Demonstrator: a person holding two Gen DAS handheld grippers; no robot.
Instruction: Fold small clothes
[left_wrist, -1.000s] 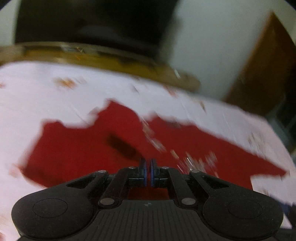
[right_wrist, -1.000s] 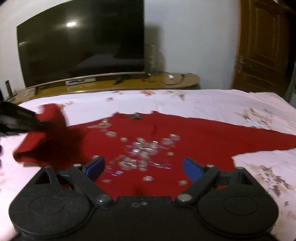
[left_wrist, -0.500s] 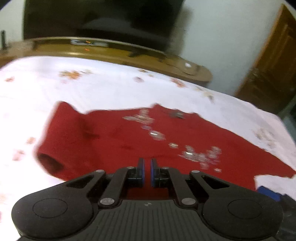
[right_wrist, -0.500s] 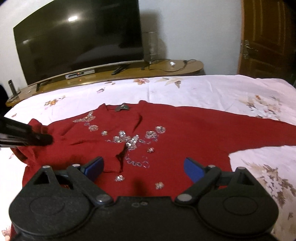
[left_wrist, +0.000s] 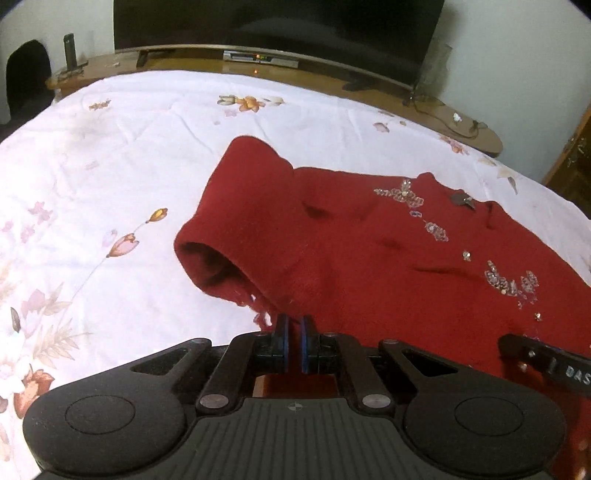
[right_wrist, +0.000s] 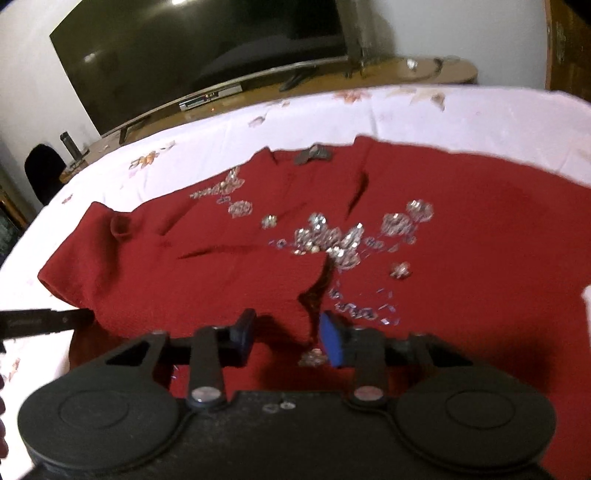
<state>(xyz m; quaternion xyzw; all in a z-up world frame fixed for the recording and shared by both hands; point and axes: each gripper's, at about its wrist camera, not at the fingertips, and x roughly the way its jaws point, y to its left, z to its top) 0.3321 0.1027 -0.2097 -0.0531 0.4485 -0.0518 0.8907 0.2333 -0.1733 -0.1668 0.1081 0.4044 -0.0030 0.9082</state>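
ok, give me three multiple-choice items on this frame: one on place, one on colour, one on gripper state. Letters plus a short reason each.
1. Where does the sweater lie?
A. on the flowered bedsheet
B. on the TV stand
C. on the floor

2. What colour is the sweater?
A. blue
B. red
C. white

3. How do the two grippers stand?
A. both wide open
B. left open, right shut
C. left gripper nearly closed at the sweater's hem, right gripper open above the sweater

Answers:
1 A: the sheet shows around the sweater in both wrist views.
2 B: the knit is deep red, with silvery sequins on the chest.
3 C: the left fingers leave only a thin slit by the frayed hem; the right fingers stand well apart.
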